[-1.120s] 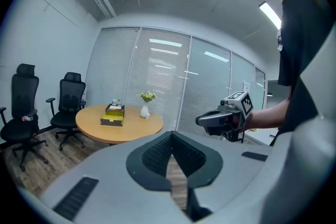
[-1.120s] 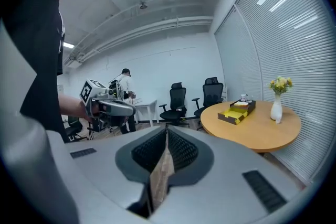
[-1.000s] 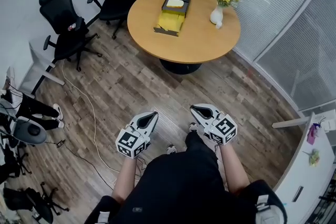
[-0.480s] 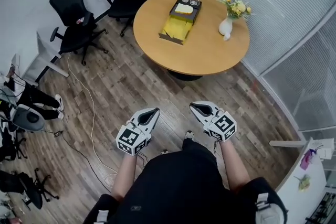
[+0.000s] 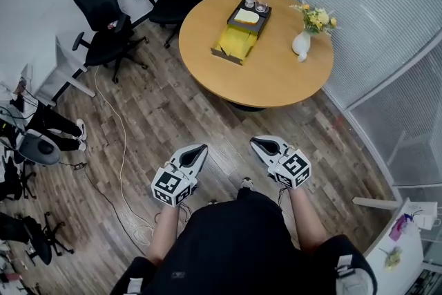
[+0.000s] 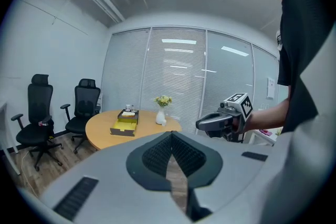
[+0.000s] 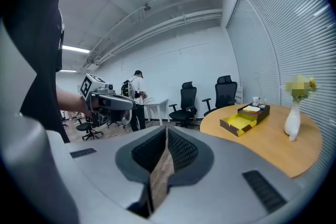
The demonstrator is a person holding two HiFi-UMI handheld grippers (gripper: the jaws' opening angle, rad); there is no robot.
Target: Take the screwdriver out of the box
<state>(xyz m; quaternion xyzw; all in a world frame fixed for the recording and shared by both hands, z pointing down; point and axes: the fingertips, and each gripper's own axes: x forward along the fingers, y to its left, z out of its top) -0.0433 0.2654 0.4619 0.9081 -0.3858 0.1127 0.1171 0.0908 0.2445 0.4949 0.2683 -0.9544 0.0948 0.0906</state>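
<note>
Approach stage: both tongs empty, box well ahead.
Left tongs (image 5: 201, 148) closed tip to tip, holding nothing. Yellow box (image 5: 238, 38) lies on the round tabletop (image 5: 276, 72), well apart from both tongs; screwdriver too small to tell. Right tongs (image 5: 255, 141) likewise closed, empty. Best to step up square to the box and open the tongs once the handle shows.

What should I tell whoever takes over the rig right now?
Left gripper: jaws together, empty, held over the floor. Right gripper: the same.
The box lies open on the round table, well ahead of both grippers. The screwdriver cannot be made out from here.
Done: nothing.
Left: walk up to the table, find the screwdriver in the box, grip it and lift it out.
</note>
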